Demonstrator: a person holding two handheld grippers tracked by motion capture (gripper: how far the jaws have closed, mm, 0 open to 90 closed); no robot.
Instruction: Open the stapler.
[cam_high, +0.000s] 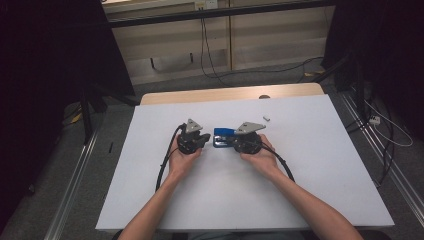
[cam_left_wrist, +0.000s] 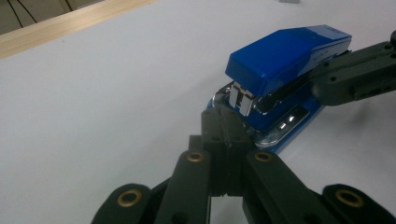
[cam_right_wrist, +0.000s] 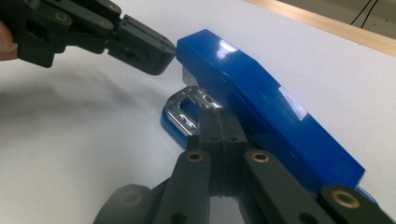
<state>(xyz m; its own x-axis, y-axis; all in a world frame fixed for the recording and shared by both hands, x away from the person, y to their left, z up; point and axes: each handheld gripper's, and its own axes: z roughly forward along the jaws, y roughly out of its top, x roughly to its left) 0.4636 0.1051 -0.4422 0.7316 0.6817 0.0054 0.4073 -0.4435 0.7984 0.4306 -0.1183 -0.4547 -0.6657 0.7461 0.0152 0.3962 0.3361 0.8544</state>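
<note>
A blue stapler lies on the white table between my two grippers. Its top cover is raised over the shiny metal base. My left gripper is shut, with its tips right at the stapler's front end, at the staple channel. In the right gripper view, those left fingertips touch the front edge of the blue cover. My right gripper is shut too and lies along the stapler's side, with its tips over the metal base. From above, the left gripper and right gripper meet at the stapler.
A small white piece lies on the table behind and to the right of the stapler. A wooden strip runs along the table's far edge. Cables trail over the floor at the right.
</note>
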